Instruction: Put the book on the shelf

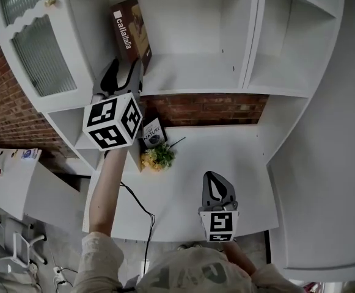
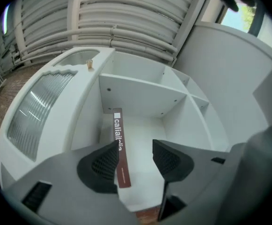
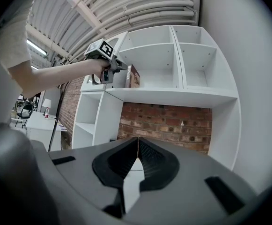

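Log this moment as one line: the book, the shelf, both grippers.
book: standing on shelf | left gripper: open, spine between jaws, unclamped | right gripper: shut, empty | step: book placed

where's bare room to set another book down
Shelf board right of the book, up to the divider, is bare; so is the compartment beyond. The desk is bare right of the flowers. Crowded: around the book, where the left gripper is.
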Motion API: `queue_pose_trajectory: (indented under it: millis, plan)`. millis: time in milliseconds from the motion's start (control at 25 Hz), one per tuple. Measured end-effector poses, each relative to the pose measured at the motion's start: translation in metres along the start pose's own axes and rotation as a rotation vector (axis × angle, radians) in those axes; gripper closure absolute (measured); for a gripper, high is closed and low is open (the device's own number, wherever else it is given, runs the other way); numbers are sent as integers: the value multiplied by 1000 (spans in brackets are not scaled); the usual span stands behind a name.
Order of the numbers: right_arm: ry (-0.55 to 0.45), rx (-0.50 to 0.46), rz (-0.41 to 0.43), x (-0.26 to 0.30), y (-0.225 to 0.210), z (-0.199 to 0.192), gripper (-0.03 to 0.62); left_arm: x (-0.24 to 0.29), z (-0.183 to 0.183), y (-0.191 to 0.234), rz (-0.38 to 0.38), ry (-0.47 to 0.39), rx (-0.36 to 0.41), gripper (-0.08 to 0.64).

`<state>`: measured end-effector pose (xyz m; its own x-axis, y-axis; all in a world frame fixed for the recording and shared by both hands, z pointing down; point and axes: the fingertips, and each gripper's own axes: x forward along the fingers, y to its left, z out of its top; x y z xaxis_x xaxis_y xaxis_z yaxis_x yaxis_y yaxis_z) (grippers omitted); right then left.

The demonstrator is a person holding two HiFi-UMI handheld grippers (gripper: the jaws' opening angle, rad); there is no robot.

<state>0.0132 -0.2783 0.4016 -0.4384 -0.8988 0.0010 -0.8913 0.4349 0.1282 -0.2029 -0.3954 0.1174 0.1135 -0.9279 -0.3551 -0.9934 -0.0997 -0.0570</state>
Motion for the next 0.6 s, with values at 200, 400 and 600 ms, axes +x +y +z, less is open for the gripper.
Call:
queue_pose_trajectory:
  millis: [200, 400, 600]
  plan:
    - [9, -8, 17, -1, 10, 1, 575, -92, -23, -28, 41, -30, 202, 345]
    - [34, -27, 61, 0, 28, -2, 575, -168, -72, -48, 61, -8, 96, 375]
    - [33, -31, 134, 1, 61, -1, 575, -220, -126, -67, 63, 82, 28, 540]
